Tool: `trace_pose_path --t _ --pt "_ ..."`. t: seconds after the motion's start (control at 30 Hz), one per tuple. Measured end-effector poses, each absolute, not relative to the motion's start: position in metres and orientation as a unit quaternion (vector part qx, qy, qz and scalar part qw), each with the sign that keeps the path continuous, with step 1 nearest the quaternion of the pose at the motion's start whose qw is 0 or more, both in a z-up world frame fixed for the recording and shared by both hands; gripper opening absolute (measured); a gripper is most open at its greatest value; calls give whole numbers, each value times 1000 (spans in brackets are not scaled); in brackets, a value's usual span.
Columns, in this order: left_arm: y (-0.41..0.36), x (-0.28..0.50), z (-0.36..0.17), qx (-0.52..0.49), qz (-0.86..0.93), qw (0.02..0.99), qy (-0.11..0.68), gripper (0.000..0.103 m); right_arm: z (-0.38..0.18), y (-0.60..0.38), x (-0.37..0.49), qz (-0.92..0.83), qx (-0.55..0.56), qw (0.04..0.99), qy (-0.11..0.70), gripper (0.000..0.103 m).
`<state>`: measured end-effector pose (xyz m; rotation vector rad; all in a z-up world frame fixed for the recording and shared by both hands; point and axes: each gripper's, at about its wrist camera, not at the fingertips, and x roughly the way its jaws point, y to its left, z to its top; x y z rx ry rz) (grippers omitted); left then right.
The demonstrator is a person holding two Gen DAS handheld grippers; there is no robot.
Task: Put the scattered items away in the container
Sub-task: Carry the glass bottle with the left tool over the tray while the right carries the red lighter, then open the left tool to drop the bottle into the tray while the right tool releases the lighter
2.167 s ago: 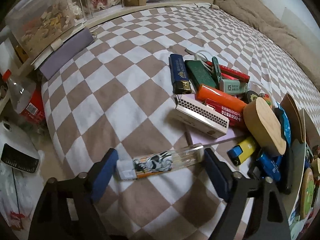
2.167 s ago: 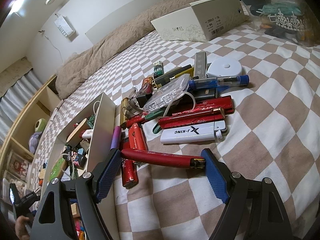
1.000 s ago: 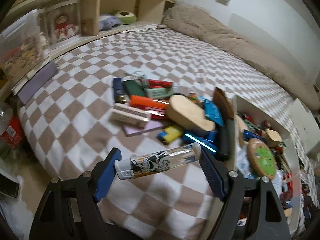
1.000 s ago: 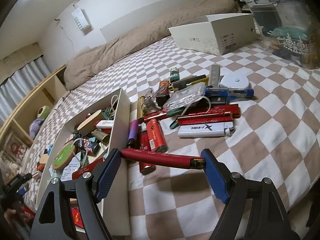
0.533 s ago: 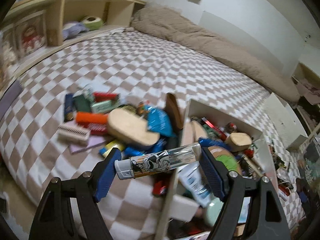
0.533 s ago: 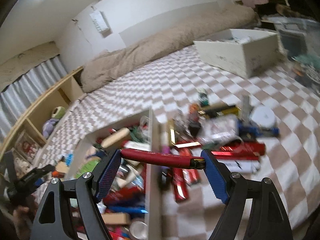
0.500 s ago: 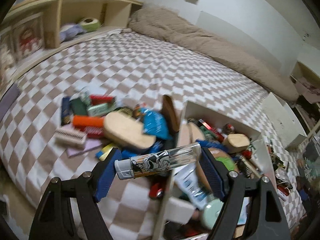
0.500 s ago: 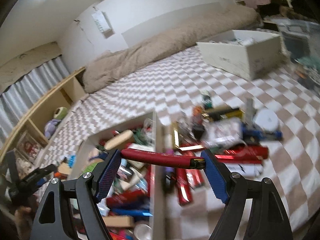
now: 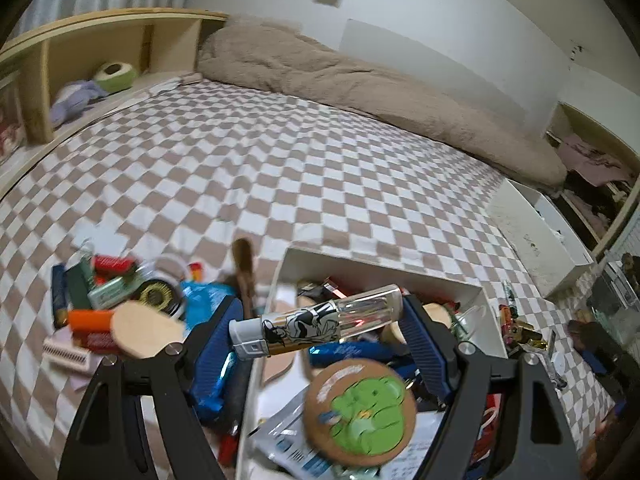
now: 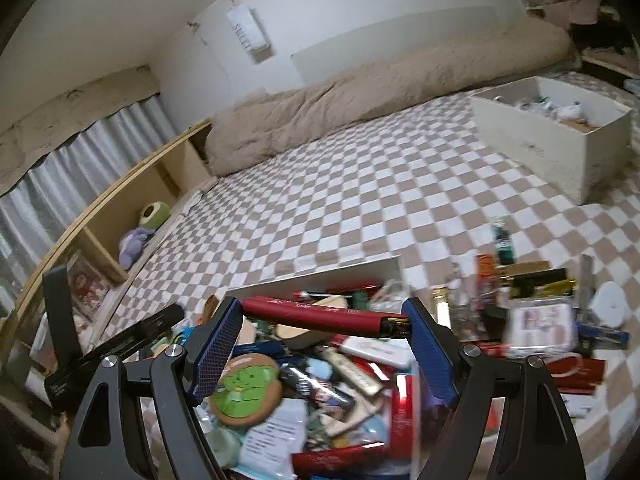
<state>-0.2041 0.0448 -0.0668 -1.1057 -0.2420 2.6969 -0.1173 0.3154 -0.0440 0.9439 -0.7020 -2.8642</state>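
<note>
Nearest the lens in each wrist view, both tools are loaded. The left gripper (image 9: 320,326) has its jaws clamped endwise on a long clear-bodied lighter with a cartoon print and a grey cap (image 9: 316,322). The right gripper (image 10: 324,320) is clamped the same way on a long dark-red lighter with a brass tip (image 10: 324,316).

Directly beneath both lies the landmark: a shallow white cardboard box (image 9: 384,272), already heaped with small items, a round cork coaster with a green cartoon figure (image 9: 360,404) lying on top of the heap. The clear lighter hangs over the box's left wall, its cap end still outside; the red one hangs over the box's middle.

To release well, I judge the left tool should shift further over the box interior before opening, and both should lower close to the heap so nothing bounces out.

Left of the box, loose lighters and a wooden oval piece (image 9: 144,328) remain on the checked bedspread (image 9: 280,168); beyond it, a beige duvet.
</note>
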Motion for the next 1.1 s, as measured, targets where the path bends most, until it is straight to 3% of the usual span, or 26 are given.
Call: trace_pose_path --t 0.57,0.67,1.1 --pt "62 -242 -91 -395 904 145 -79 80 -84 280 -166 -892 390 -4 -228 82" --pt "59 -246 -96 -402 899 147 -90 80 -84 281 -166 -893 386 -16 -231 92" --pt "69 -258 -113 -417 890 150 -103 80 -88 283 -152 -893 379 -7 -243 92"
